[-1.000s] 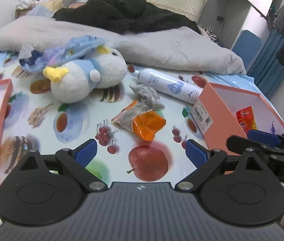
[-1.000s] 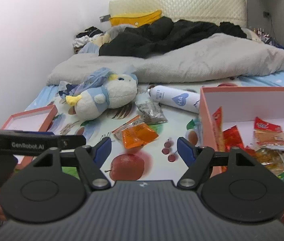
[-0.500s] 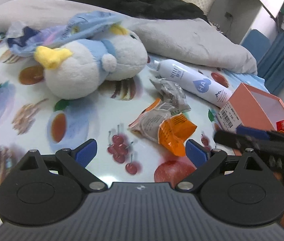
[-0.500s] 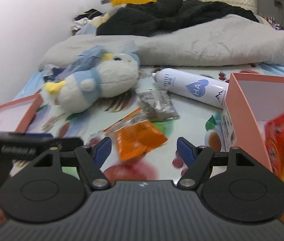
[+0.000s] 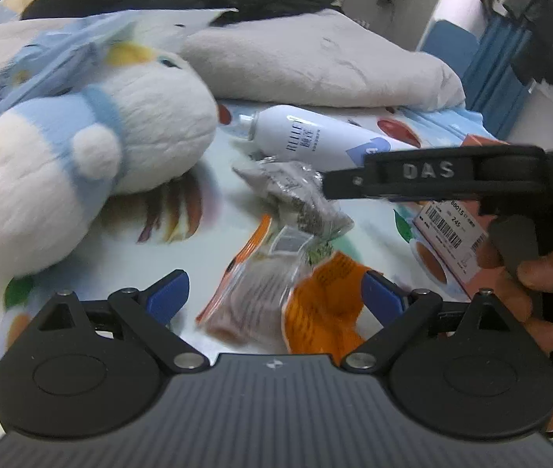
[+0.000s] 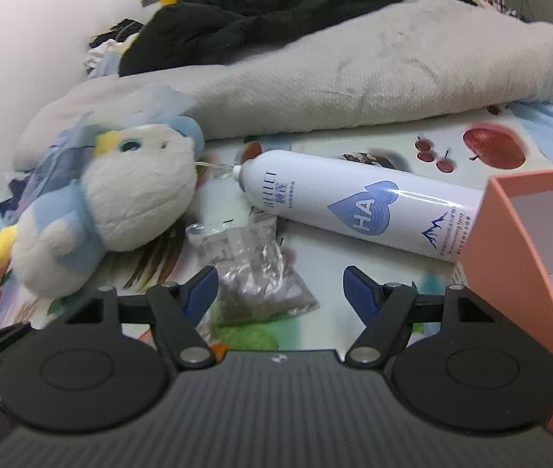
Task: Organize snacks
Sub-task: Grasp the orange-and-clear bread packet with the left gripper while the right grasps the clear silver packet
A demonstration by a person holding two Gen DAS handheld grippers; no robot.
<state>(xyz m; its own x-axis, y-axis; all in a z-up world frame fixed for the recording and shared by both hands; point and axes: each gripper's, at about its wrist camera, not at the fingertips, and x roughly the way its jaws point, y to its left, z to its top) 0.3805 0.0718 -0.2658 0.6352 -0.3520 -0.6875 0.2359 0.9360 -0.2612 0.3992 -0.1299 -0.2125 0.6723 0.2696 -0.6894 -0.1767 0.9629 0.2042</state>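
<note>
**Snack packets between two spread grippers on a fruit-print bed sheet**

Snack packets lie loose on the fruit-print sheet [image 5: 214, 195]. An orange packet [image 5: 327, 304] and a clear, orange-edged packet [image 5: 253, 292] beside it lie touching each other, directly in front of the left gripper [image 5: 276, 296]. That gripper's blue-tipped jaws stand wide, one on each side of the pair, and the pads press on nothing.

A silvery grey packet [image 6: 253, 273] lies just beyond those two, near the neck end of a white spray can [image 6: 358, 202] that rests on its side. In the right wrist view the right gripper [image 6: 280, 288] frames this grey packet with its jaws well apart; the packet is not pinched.

A plush penguin [image 6: 112, 210], white and pale blue with yellow feet, lies on its side to the left of the packets, a crumpled bluish plastic bag [image 5: 61, 54] draped over it. A salmon-pink box [image 6: 518, 241] stands open at the right, its corner close to the base of the can; a barcode label [image 5: 448, 226] shows on its side. In the left wrist view a hand [image 5: 526, 277] grips the black handle of the right gripper. A grey blanket [image 6: 354, 70] and dark clothing [image 6: 260, 4] are heaped behind.
</note>
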